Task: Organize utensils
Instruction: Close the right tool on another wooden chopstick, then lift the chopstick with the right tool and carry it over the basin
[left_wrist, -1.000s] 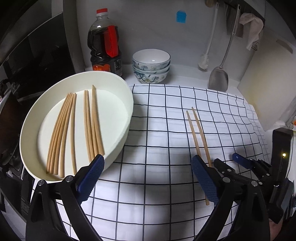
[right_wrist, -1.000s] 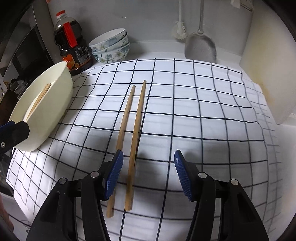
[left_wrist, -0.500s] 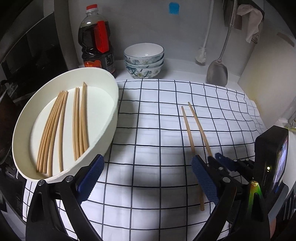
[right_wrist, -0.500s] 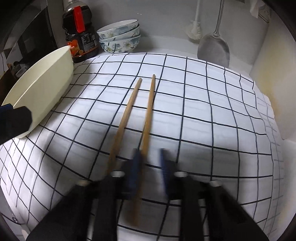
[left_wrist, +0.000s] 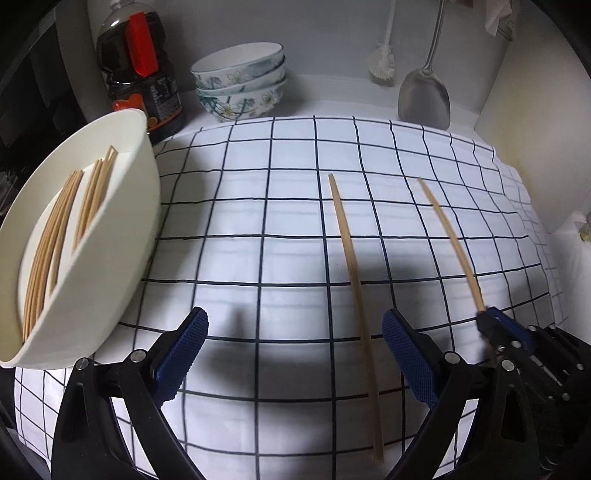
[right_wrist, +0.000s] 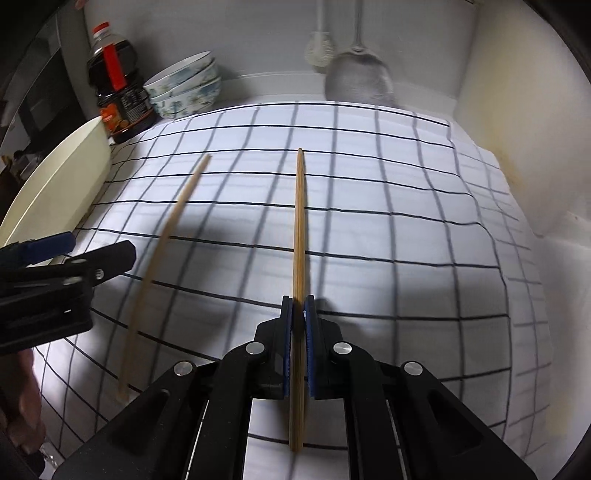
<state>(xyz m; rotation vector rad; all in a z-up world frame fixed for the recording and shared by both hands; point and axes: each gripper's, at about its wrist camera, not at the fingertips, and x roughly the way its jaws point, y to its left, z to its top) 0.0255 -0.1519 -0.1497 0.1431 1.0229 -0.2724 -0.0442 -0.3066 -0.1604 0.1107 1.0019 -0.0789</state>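
My right gripper (right_wrist: 298, 314) is shut on one wooden chopstick (right_wrist: 298, 229), held just above the checked cloth; it also shows in the left wrist view (left_wrist: 450, 236) with the right gripper (left_wrist: 491, 319) at its near end. A second chopstick (left_wrist: 354, 280) lies on the cloth, also in the right wrist view (right_wrist: 162, 243). My left gripper (left_wrist: 295, 350) is open and empty, low over the cloth, with this chopstick just inside its right finger. A cream oval dish (left_wrist: 110, 280) at the left holds several chopsticks (left_wrist: 55, 240).
A dark sauce bottle (left_wrist: 140, 74) and stacked patterned bowls (left_wrist: 240, 85) stand at the back left. A metal spatula (left_wrist: 424, 96) and a brush (left_wrist: 382, 62) hang on the back wall. A pale board (left_wrist: 546, 122) leans at the right. The checked cloth (left_wrist: 258, 221) covers the counter.
My right gripper closed on the right chopstick and lifted it away from the other one. The left gripper moved forward and right, staying open.
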